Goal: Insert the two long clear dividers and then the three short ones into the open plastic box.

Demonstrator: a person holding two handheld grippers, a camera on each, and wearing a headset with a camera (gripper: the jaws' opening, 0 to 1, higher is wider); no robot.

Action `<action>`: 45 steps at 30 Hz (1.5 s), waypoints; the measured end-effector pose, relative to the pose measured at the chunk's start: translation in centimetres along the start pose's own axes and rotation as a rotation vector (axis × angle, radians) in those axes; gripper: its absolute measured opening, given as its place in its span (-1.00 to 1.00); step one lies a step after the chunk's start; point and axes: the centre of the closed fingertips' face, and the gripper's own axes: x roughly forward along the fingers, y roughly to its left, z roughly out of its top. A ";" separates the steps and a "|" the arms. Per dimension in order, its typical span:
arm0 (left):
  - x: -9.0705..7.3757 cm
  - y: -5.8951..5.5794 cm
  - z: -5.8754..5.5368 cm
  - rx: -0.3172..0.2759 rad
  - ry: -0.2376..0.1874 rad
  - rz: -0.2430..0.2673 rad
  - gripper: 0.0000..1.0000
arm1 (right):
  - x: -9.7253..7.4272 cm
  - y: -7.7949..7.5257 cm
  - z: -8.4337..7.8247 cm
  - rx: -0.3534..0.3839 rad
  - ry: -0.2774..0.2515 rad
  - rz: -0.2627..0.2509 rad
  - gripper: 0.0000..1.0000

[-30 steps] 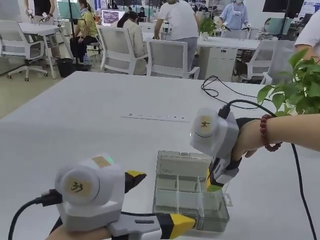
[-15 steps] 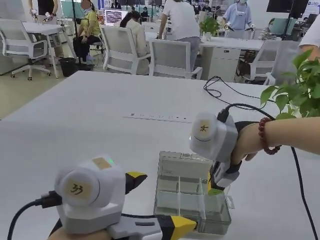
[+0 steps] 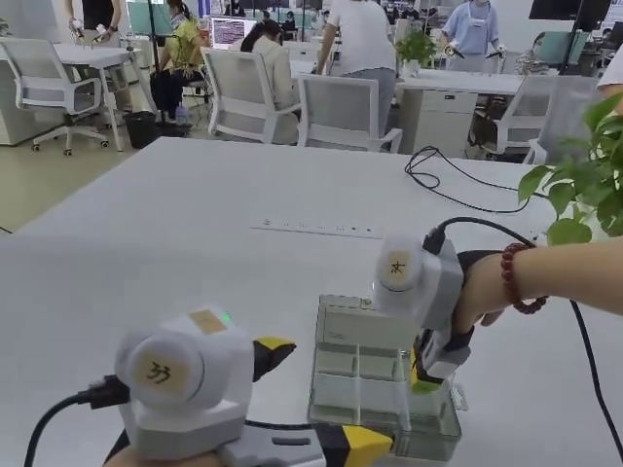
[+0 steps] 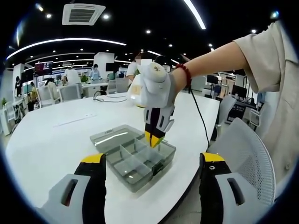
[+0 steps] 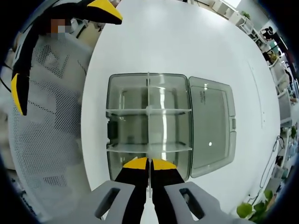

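two jaws of the left gripper [image 3: 321, 394] stand spread wide with nothing between them, low at the near left of the white table [image 3: 195, 243] and aimed toward the clear plastic box [image 5: 126, 130]. the box sits open near the table's front edge, its lid [image 5: 210, 126] flat alongside, the two long dividers [image 5: 126, 111] crossing it and a seated short divider [image 5: 148, 93] in one end section. the right gripper [image 3: 425, 375] points down at the box's other end, jaws pinched almost together on the held short divider [image 5: 149, 186].
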 end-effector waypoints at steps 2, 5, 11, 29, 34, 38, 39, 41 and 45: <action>0.0 0.0 0.0 -0.001 -0.001 -0.002 0.66 | 0.2 0.0 0.0 -0.002 0.004 0.001 -0.95; 0.0 0.0 0.0 -0.004 -0.002 -0.004 0.66 | 0.5 0.0 -0.1 -0.001 0.007 0.004 -0.95; 0.1 0.0 -0.1 0.001 0.008 -0.005 0.65 | 1.6 0.0 -0.3 0.037 0.001 0.025 -0.95; 0.0 0.7 0.2 -0.063 -0.010 0.010 0.64 | 2.4 0.2 -0.4 0.022 -0.001 0.030 -0.95; 0.1 0.7 0.0 -0.048 0.009 0.013 0.63 | 2.6 0.5 -0.4 0.027 -0.004 0.042 -0.89; 0.1 1.0 -0.3 -0.032 0.039 0.021 0.59 | 2.8 0.6 -0.4 0.044 -0.038 0.052 -0.78; 0.1 1.0 -0.2 -0.031 0.038 0.020 0.59 | 2.7 0.6 -0.4 0.036 -0.048 0.046 -0.78; 0.0 1.1 -0.1 -0.031 0.034 0.022 0.60 | 2.5 0.6 -0.3 0.043 -0.061 0.055 -0.75; 0.0 1.4 0.1 -0.024 0.039 0.025 0.61 | 1.7 0.7 0.1 0.049 -0.116 0.047 -0.53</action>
